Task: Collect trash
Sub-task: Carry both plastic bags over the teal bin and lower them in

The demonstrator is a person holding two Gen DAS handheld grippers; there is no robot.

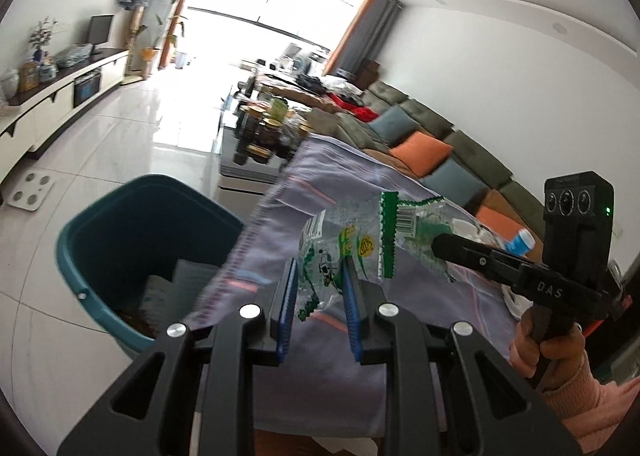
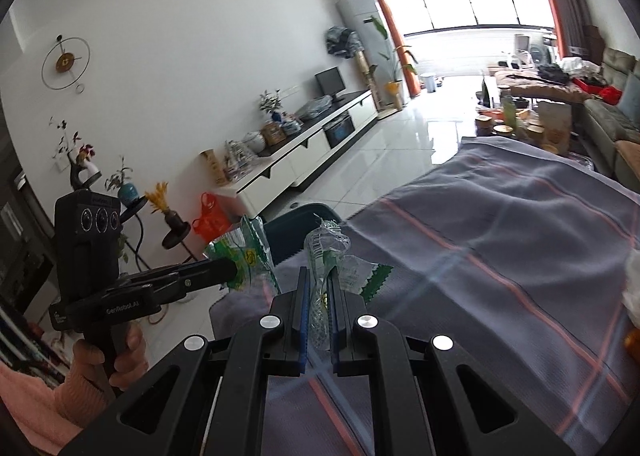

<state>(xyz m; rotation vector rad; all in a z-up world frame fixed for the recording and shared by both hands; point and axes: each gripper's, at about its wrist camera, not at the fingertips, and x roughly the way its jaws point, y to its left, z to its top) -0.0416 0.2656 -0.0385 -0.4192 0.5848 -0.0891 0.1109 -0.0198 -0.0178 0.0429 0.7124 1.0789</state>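
My left gripper [image 1: 318, 280] is shut on a clear plastic wrapper with green print [image 1: 344, 252], held above the table edge beside a teal trash bin [image 1: 120, 248]. My right gripper [image 2: 318, 288] is shut on a second clear green-printed wrapper [image 2: 328, 252], held over the grey striped tablecloth [image 2: 500, 240]. In the left wrist view the right gripper [image 1: 440, 246] holds its wrapper [image 1: 420, 224] just right of mine. In the right wrist view the left gripper [image 2: 230, 270] and its wrapper [image 2: 244, 256] are at the left, near the bin's rim [image 2: 296, 216].
The bin holds some paper and dark scraps [image 1: 176, 288]. A bottle with a blue label [image 1: 520, 242] and white items lie on the cloth at the right. A cluttered coffee table [image 1: 264, 128], a sofa with cushions [image 1: 424, 148] and a TV cabinet [image 1: 60, 96] stand beyond.
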